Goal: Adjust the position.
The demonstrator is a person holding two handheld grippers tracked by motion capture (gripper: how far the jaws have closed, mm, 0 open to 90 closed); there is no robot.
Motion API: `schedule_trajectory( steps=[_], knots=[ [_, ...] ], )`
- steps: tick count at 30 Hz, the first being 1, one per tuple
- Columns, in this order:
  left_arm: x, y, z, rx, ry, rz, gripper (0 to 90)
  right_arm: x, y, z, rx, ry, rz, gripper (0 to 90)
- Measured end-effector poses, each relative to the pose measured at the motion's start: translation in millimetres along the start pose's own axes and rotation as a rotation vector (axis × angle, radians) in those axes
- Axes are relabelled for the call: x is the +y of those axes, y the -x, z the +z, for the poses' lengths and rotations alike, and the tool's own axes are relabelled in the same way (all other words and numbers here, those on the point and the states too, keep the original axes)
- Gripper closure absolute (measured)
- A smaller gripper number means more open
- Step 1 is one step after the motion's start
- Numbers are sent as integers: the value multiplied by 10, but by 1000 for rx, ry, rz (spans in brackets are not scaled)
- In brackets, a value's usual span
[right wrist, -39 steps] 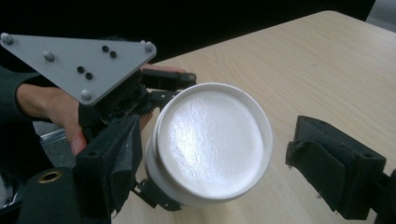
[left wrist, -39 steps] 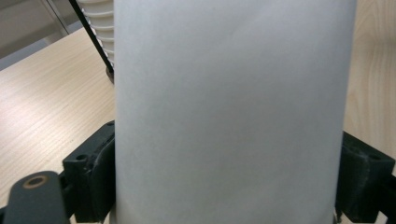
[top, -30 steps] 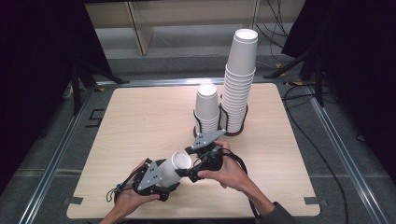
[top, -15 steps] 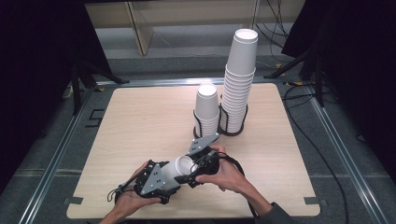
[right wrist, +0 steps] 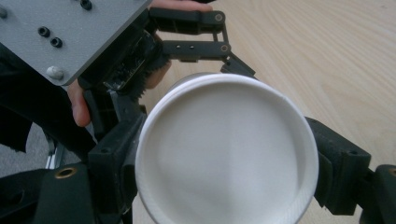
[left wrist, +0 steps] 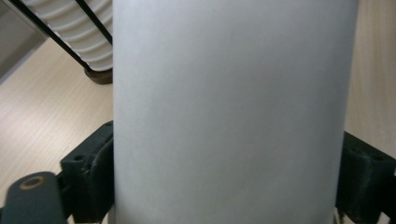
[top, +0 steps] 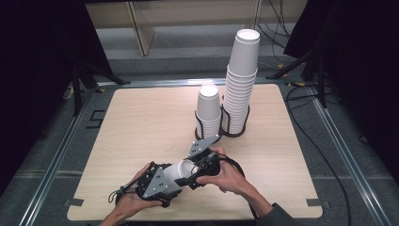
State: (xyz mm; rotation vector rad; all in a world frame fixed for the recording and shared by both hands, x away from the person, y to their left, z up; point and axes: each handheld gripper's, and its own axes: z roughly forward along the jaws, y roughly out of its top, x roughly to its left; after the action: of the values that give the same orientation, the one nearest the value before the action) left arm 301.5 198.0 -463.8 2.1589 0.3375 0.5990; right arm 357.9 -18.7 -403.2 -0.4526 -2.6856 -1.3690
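A white paper cup [top: 180, 171] lies on its side just above the table's front edge, held between both grippers. My left gripper [top: 170, 180] is shut on its body; in the left gripper view the cup wall [left wrist: 229, 112] stands between the two black jaws. My right gripper [top: 195, 172] comes from the right and is shut on the cup's rim end. In the right gripper view the open mouth of the cup [right wrist: 226, 154] faces the camera, a jaw pressed to each side, with the left gripper's grey plate [right wrist: 70, 32] behind it.
A tall stack of white cups [top: 241, 84] stands in a black wire holder at the back centre-right, with a shorter stack [top: 208, 107] in a holder beside it on the left. The wooden table [top: 141, 122] has metal rails along its sides.
My right gripper has moved down and left toward the left gripper, closing in around the cup's mouth. The left gripper and the cup have barely shifted.
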Motion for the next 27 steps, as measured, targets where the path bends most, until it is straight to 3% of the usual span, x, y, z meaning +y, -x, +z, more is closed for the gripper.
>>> schedule_trajectory(
  steps=[2, 4, 5, 9, 12, 13, 16, 19, 21, 22, 23, 27],
  knots=[
    [-24, -17, 9, -3, 68, -18, 77, 1, 9, -35, 10, 11, 33, 237],
    [-36, -38, -9, 8, 129, -46, 60, 6, 48, -79, 12, 46, 32, 240],
    [-37, -51, -25, 3, 158, -64, 57, 5, 59, -107, 23, 60, 62, 241],
    [-50, -97, -83, 19, 242, -103, 36, 6, 114, -208, 68, 121, 118, 242],
    [-43, -113, -114, 19, 295, -125, 29, 19, 141, -254, 63, 154, 96, 242],
    [-42, -114, -121, 21, 313, -132, 28, 22, 125, -276, 71, 149, 126, 242],
    [-42, -114, -135, 27, 357, -137, 26, 29, 146, -304, 83, 180, 115, 242],
    [-39, -116, -138, 25, 376, -148, 31, 27, 154, -302, 115, 193, 134, 243],
    [-38, -126, -163, 20, 364, -144, 41, 24, 170, -325, 101, 195, 128, 242],
    [-35, -132, -167, 12, 359, -145, 41, 19, 181, -327, 104, 196, 127, 242],
    [-32, -136, -164, 8, 364, -148, 54, 2, 198, -331, 122, 196, 156, 241],
    [-13, -155, -184, -5, 332, -151, 75, -23, 245, -326, 136, 202, 158, 237]
  ],
)
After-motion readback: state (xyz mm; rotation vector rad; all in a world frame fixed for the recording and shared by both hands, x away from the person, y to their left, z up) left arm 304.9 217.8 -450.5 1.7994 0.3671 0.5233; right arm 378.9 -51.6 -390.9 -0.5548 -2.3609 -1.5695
